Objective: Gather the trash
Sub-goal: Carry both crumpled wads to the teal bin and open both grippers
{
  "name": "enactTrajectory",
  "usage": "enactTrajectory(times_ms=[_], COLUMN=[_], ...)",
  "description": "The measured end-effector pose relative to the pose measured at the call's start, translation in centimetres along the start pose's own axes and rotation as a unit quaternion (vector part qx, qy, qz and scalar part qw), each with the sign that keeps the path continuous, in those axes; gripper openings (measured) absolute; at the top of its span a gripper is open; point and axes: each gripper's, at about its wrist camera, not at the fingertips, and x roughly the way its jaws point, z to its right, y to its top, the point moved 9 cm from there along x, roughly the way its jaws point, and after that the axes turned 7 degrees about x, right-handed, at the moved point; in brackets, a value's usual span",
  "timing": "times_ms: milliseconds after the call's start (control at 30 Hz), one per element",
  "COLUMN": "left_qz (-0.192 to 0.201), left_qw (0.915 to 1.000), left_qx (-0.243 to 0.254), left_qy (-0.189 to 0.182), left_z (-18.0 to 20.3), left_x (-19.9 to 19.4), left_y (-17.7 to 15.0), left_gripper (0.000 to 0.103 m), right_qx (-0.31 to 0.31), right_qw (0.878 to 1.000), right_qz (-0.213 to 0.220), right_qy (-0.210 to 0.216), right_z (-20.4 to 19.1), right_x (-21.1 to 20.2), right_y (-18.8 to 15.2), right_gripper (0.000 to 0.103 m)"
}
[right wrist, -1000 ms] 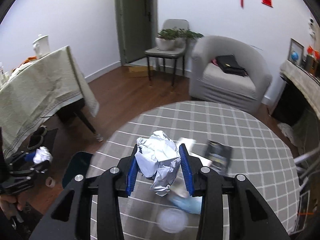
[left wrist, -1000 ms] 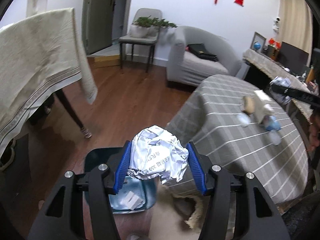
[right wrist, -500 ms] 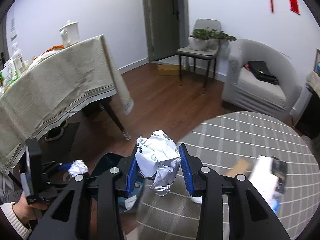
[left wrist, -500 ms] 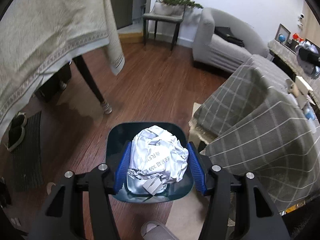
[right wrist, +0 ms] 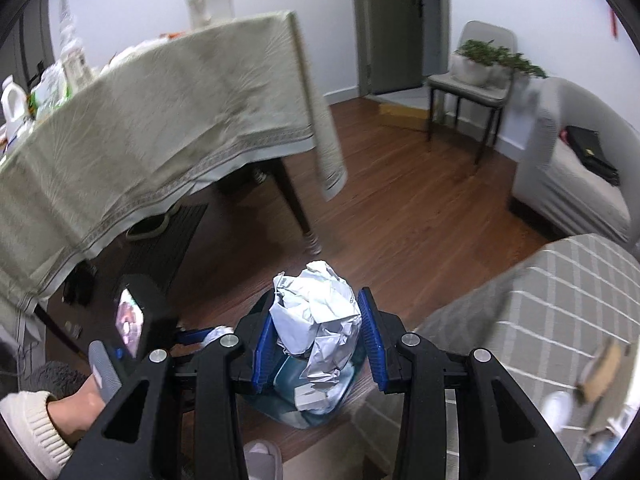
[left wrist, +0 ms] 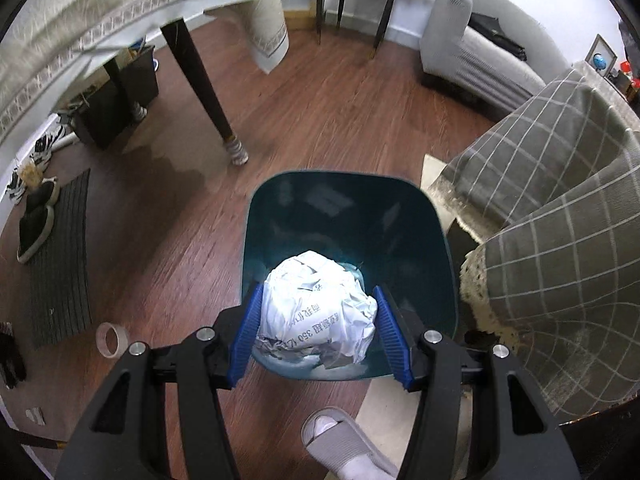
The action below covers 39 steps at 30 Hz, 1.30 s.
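My left gripper (left wrist: 318, 332) is shut on a crumpled ball of printed white paper (left wrist: 316, 316) and holds it right over the near edge of a dark teal trash bin (left wrist: 344, 216) on the wooden floor. My right gripper (right wrist: 318, 344) is shut on a crumpled wad of silvery white paper (right wrist: 316, 320), held above the same bin (right wrist: 296, 404), which has scraps inside. The left gripper (right wrist: 200, 336) shows at the lower left of the right wrist view, held by a hand.
A round table with a grey checked cloth (left wrist: 560, 240) stands right of the bin, with loose items on it (right wrist: 600, 376). A table with a beige cloth (right wrist: 160, 128) stands to the left, one leg (left wrist: 204, 92) near the bin. A tape roll (left wrist: 112, 340) and a slippered foot (left wrist: 340, 440) are on the floor.
Both grippers have swung left off the round table toward the bin, each still holding its paper. The left one now hangs over the bin; the right one has come above it.
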Motion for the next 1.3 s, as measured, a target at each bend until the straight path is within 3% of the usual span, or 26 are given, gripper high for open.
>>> enactTrajectory(times_ms=[100, 400, 633, 700, 967, 1300], left_qz=[-0.003, 0.017, 0.054, 0.066, 0.103, 0.15], left_qw=[1.0, 0.9998, 0.9981, 0.9974, 0.9942, 0.9876], left_qx=[-0.006, -0.013, -0.03, -0.029, -0.021, -0.029], left_qy=[-0.001, -0.002, -0.003, -0.01, -0.021, -0.038], left_z=[-0.6, -1.8, -3.5, -3.5, -3.1, -2.0], left_x=[0.4, -1.3, -4.6, -5.7, -9.1, -14.2], left_y=[0.0, 0.2, 1.1, 1.5, 2.5, 4.4], left_gripper=[0.066, 0.068, 0.058, 0.05, 0.036, 0.032], right_qx=[-0.012, -0.014, 0.002, 0.005, -0.002, -0.004], right_qw=[1.0, 0.998, 0.995, 0.993, 0.986, 0.98], right_qz=[-0.021, -0.066, -0.104, -0.121, -0.169, -0.198], right_qy=[0.003, 0.0, 0.005, 0.0, -0.003, -0.016], right_z=[-1.3, -2.4, -2.3, -2.4, -3.1, -2.3], right_x=[1.8, 6.4, 10.0, 11.6, 15.7, 17.8], right_y=[-0.7, -2.7, -4.9, -6.1, -9.6, -12.2], right_gripper=[0.04, 0.04, 0.039, 0.039, 0.039, 0.04])
